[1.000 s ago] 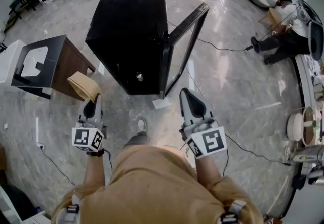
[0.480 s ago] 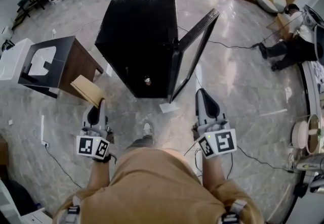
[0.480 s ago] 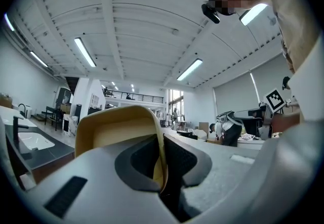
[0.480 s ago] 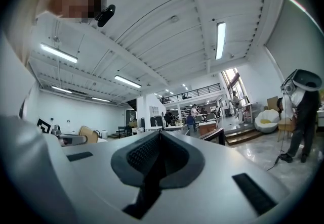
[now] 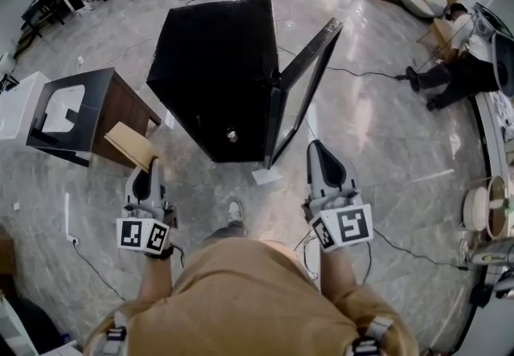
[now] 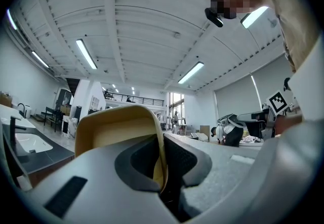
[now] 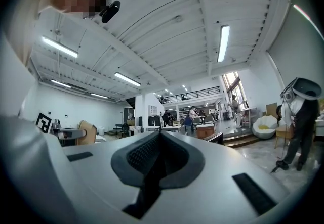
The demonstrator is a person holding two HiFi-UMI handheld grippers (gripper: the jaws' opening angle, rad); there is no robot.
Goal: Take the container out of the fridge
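The container (image 5: 128, 144) is a tan, thin-walled tub, held out in the air to the left of the black fridge (image 5: 221, 65). My left gripper (image 5: 148, 169) is shut on the container's rim. In the left gripper view the container's wall (image 6: 114, 127) stands pinched between the jaws of my left gripper (image 6: 161, 167). The fridge door (image 5: 303, 85) hangs open to the right. My right gripper (image 5: 318, 152) is level just below the door's edge. In its own view my right gripper (image 7: 156, 156) has its jaws together with nothing in them.
A dark side table (image 5: 76, 105) with a white cut-out top stands left of the fridge. A white sheet (image 5: 265, 176) lies on the marble floor by the door. Cables trail across the floor. A person (image 5: 450, 65) sits at the far right beside a cluttered bench (image 5: 490, 210).
Both grippers have shifted a little in front of the fridge. The left one has come up slightly with the container still in its jaws, and the container now looks flatter.
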